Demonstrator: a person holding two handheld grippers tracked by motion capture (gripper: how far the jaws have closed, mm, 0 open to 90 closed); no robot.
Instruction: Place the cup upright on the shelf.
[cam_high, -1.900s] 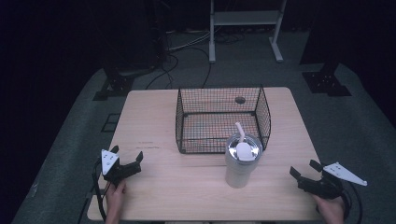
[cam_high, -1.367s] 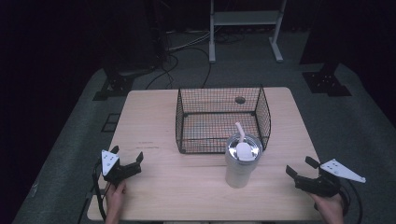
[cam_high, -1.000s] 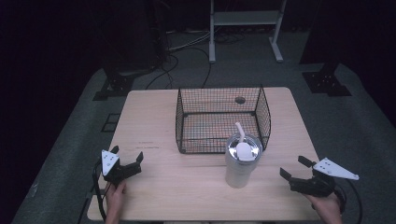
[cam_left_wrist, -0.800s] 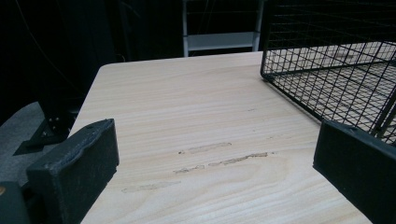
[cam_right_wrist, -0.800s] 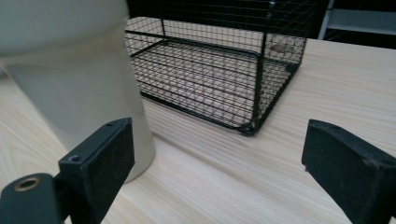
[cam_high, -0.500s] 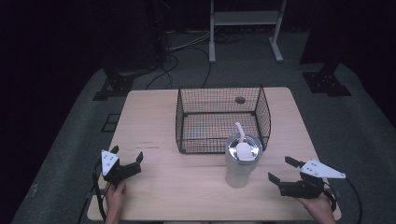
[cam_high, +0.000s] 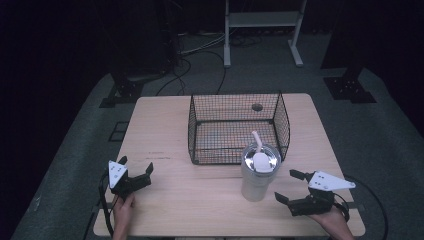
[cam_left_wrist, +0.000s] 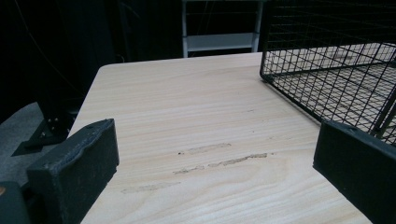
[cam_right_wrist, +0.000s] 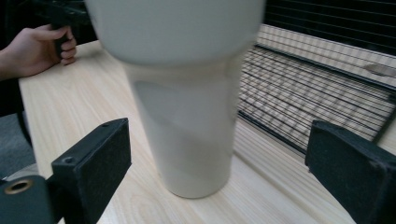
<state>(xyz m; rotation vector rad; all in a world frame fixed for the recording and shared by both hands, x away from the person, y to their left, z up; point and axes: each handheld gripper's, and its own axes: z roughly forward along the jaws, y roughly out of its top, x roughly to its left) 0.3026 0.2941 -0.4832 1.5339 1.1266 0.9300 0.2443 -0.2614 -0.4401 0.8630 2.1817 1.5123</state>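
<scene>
A pale tumbler with a metal lid and a white straw stands upright on the wooden table, just in front of a black wire basket. My right gripper is open, a little to the right of the tumbler and pointing at it. In the right gripper view the tumbler stands close ahead between the spread jaws, untouched. My left gripper rests open near the table's front left corner with nothing between its jaws. The basket shows at the right of the left gripper view.
A small dark round thing lies at the basket's far right. A white metal frame and cables stand on the floor beyond the table. Bare wood lies ahead of the left gripper.
My right gripper has moved left along the table's front edge, from near the right corner towards the tumbler. The left gripper, tumbler and basket have stayed put.
</scene>
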